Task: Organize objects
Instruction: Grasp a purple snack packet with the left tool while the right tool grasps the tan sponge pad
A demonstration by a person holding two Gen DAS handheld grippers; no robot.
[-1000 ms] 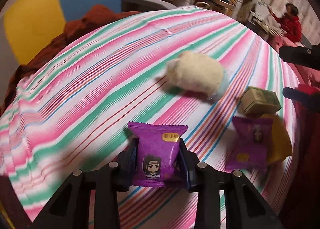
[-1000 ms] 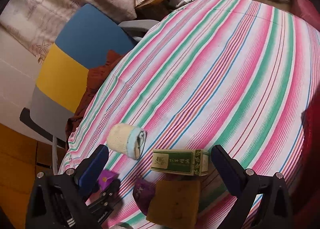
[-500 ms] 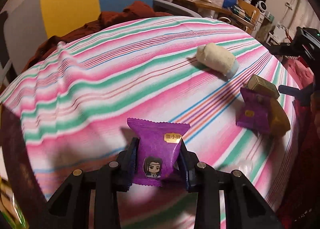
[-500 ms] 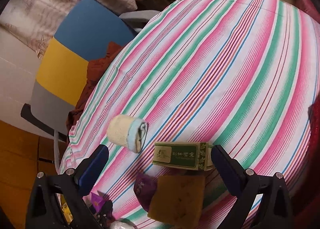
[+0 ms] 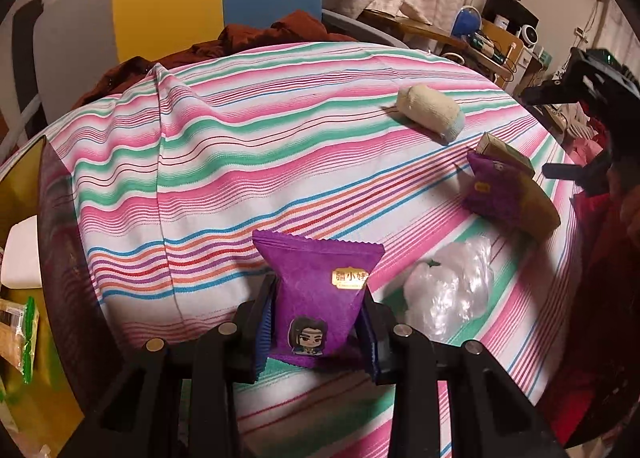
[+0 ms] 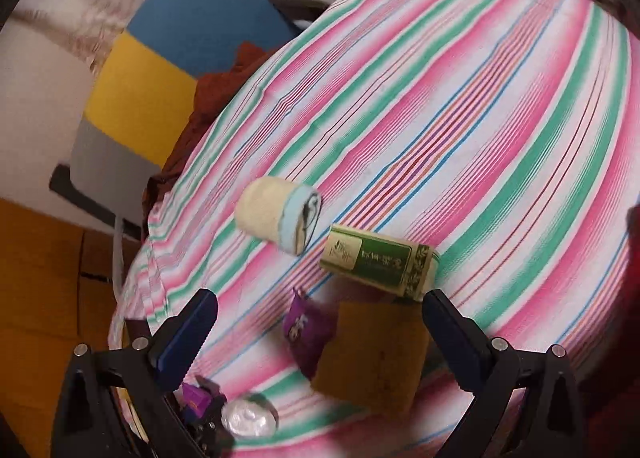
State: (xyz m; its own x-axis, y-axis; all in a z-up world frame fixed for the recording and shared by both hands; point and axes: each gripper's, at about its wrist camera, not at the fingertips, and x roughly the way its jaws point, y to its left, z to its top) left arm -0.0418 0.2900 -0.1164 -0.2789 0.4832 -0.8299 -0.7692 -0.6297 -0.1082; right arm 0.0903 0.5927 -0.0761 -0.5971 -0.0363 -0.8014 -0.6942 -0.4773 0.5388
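Currently the purple snack packet (image 5: 320, 298) stands upright between the fingers of the left gripper (image 5: 318, 322), long axis vertical, printed face toward the camera, crimped top edge uppermost and tilted slightly right. The jaws are clamped narrow on its lower half, one blue pad at each side edge. The packet sits at the near edge of the striped tablecloth (image 5: 240, 146); whether it touches the cloth cannot be told.

Just right of the packet lies a crumpled clear plastic bag (image 5: 452, 290) on the cloth. Farther right: a second purple packet (image 5: 494, 194), leaning against a brown-yellow flat pad (image 5: 540, 202), with a green box (image 5: 504, 148) just beyond them. A rolled cream towel (image 5: 430, 114) lies farther off, apart from that group.

Right gripper (image 6: 320, 322): jaws spread wide, holding nothing, hovering above the brown-yellow pad and the second purple packet. In this view the green box lies just beyond the fingertips, long axis left to right, and the towel roll sits left of it, close by, its blue-edged end facing the camera.

Beyond the far-left edge of the table: a blue, yellow and grey chair back (image 6: 152, 70) with a rust-red cloth (image 5: 256, 38) on it.
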